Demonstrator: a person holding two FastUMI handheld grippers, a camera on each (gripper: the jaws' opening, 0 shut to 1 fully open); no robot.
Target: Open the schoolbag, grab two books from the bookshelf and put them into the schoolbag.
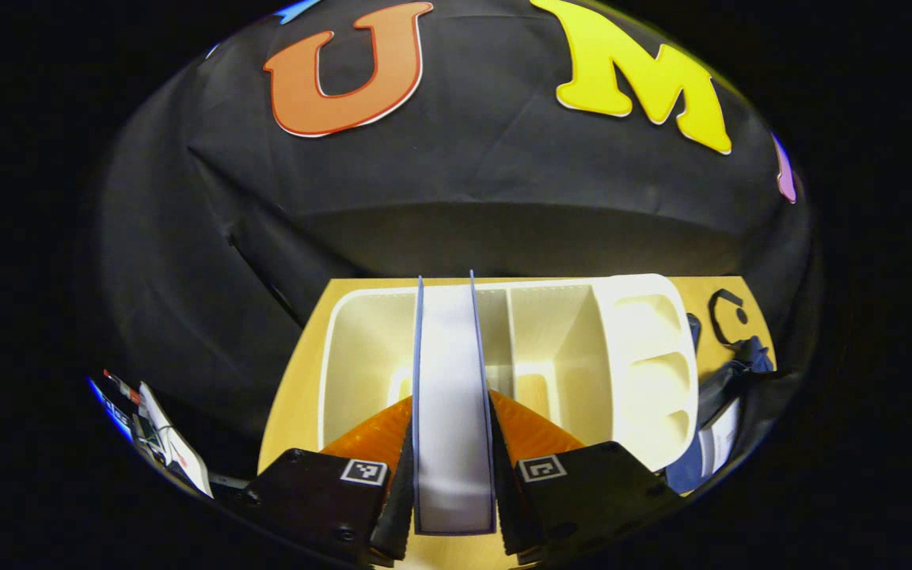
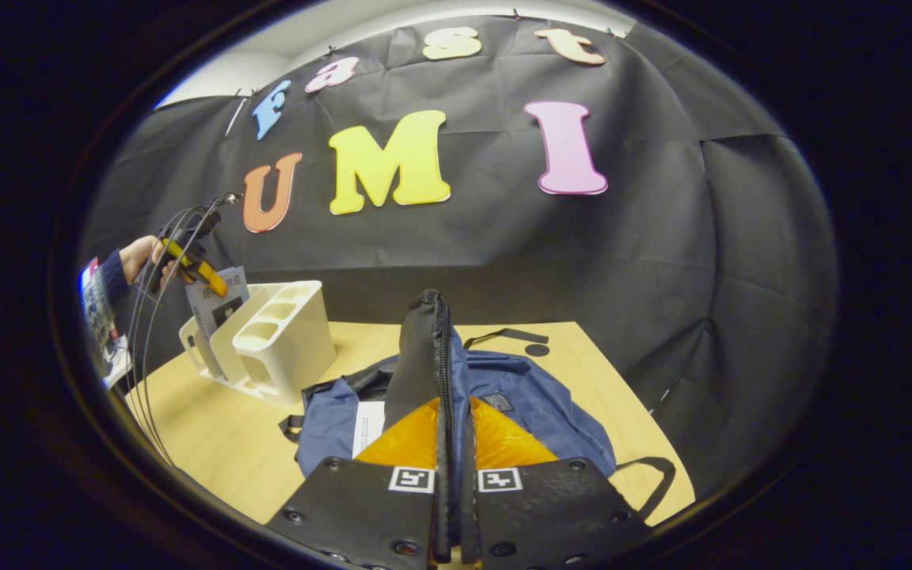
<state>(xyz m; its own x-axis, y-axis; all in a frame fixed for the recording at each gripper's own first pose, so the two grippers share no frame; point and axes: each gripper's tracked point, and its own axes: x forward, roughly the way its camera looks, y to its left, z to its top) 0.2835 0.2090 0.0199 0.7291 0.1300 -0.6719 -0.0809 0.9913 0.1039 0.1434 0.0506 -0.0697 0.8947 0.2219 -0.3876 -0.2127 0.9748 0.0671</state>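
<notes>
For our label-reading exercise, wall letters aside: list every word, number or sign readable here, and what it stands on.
Book cover: print too blurred to read.
Bag, white label: too small to read.
Square markers: patterns, no words.

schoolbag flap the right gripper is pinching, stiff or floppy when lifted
Probably floppy: the schoolbag lies slumped flat on the table, and only the flap pinched in the right gripper stands up. Likely light, since the thin fabric creases. Its loose strap may trail and snag.
</notes>
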